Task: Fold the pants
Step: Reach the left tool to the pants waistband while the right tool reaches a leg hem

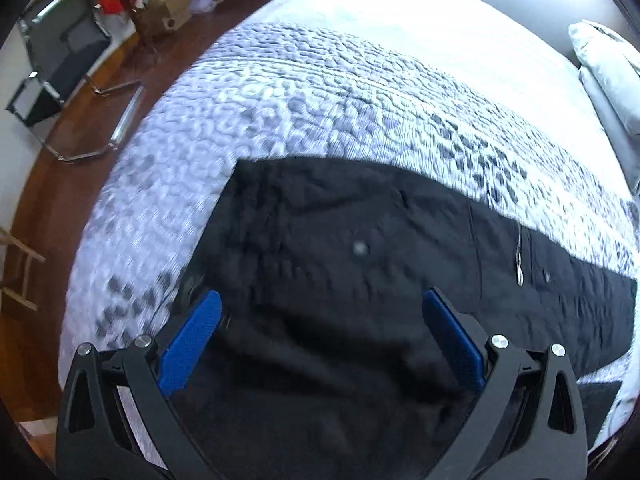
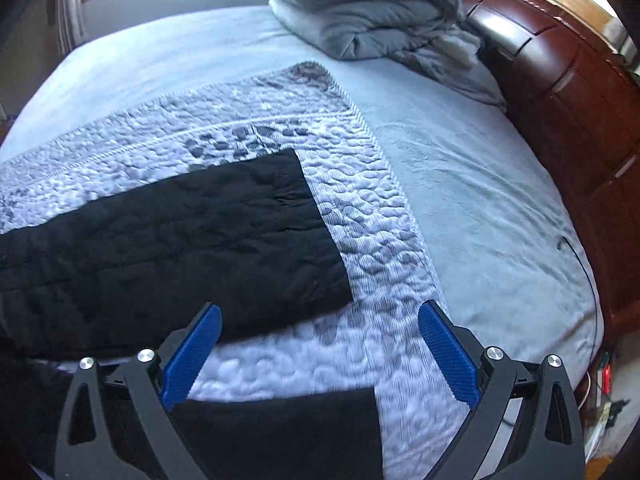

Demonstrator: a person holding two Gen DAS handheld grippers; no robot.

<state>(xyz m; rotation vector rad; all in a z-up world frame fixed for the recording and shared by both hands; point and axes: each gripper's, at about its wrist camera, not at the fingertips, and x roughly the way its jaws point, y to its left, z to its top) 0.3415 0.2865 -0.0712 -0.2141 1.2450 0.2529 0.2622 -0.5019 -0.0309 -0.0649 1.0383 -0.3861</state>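
Black pants (image 1: 340,248) lie flat on a grey-white patterned quilt (image 1: 280,100) on a bed. The left wrist view shows the waist end, with a zipper pull (image 1: 519,268) to the right. My left gripper (image 1: 322,308) is open and empty, hovering over the waist part. The right wrist view shows both legs: the far leg (image 2: 180,240) ends in a cuff at upper right, and the near leg (image 2: 280,432) lies at the bottom. My right gripper (image 2: 320,320) is open and empty above the quilt (image 2: 380,240) between the two leg ends.
A folded grey duvet (image 2: 380,12) lies at the head of the bed by a dark wooden headboard (image 2: 568,100). A light sheet (image 2: 480,184) covers the mattress. A metal-framed chair (image 1: 60,64) and boxes (image 1: 168,12) stand on the wooden floor left of the bed.
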